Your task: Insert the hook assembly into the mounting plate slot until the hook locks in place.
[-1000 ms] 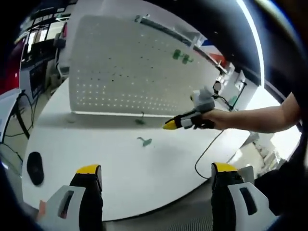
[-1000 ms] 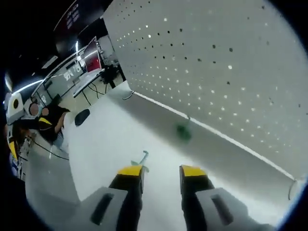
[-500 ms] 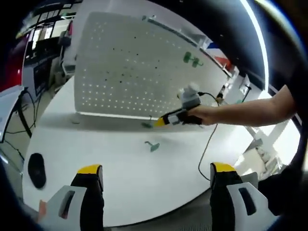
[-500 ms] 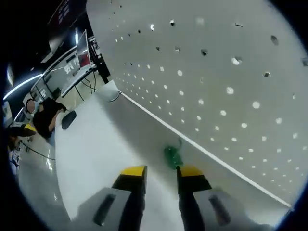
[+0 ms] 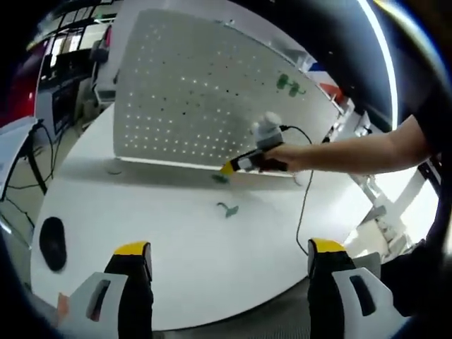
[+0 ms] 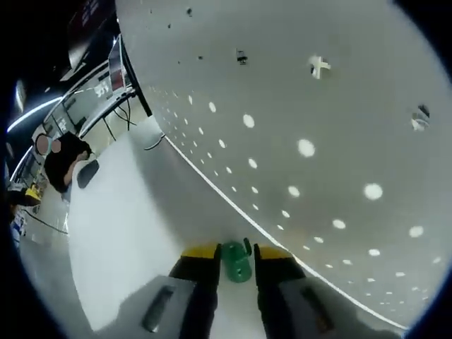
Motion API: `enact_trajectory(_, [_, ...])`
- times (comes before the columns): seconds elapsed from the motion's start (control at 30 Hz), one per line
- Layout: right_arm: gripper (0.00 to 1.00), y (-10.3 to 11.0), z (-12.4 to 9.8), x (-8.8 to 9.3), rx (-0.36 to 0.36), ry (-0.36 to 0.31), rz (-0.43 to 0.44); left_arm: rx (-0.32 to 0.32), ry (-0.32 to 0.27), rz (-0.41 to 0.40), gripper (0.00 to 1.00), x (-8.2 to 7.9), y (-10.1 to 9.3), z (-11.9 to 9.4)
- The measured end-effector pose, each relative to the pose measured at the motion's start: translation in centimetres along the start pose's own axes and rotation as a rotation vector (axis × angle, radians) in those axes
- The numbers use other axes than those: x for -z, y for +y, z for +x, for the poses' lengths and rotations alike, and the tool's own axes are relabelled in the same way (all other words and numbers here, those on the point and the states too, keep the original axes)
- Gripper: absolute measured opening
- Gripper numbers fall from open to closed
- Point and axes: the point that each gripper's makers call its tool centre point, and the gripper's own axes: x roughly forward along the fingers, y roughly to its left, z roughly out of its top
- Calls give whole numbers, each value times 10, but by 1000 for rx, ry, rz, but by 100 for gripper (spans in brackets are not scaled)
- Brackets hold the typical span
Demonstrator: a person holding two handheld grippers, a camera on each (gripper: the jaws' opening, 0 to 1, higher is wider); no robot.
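1 white table (image 5: 162, 233), perforated panel (image 5: 191, 92) upright

A white round-edged table (image 5: 176, 240) carries everything. A perforated white pegboard (image 5: 205, 99) stands upright along its far side, at 12 o'clock. A small green hook (image 5: 227, 209) lies near the table's middle; another green piece (image 5: 220, 179) sits at the pegboard's foot. A black puck-like object (image 5: 51, 244) rests toward 9 o'clock, and a black cable (image 5: 302, 212) trails off at 3 o'clock.
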Motion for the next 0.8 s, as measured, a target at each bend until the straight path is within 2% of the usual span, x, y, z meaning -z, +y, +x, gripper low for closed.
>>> enact_trajectory(0.17, [13, 1, -3, 0, 16, -9, 3, -2, 3, -9, 92, 4, 1, 0])
enact_trajectory(0.3, [2, 8, -6, 2, -1, -8, 0, -3, 6, -17, 91, 6, 1, -1])
enact_trajectory(0.53, [1, 18, -11, 1, -7, -11, 4, -17, 9, -21, 91, 6, 4, -3])
enact_trajectory(0.8, [1, 20, -26, -10, 9, -65, 28, -14, -5, -8, 91, -2, 3, -6])
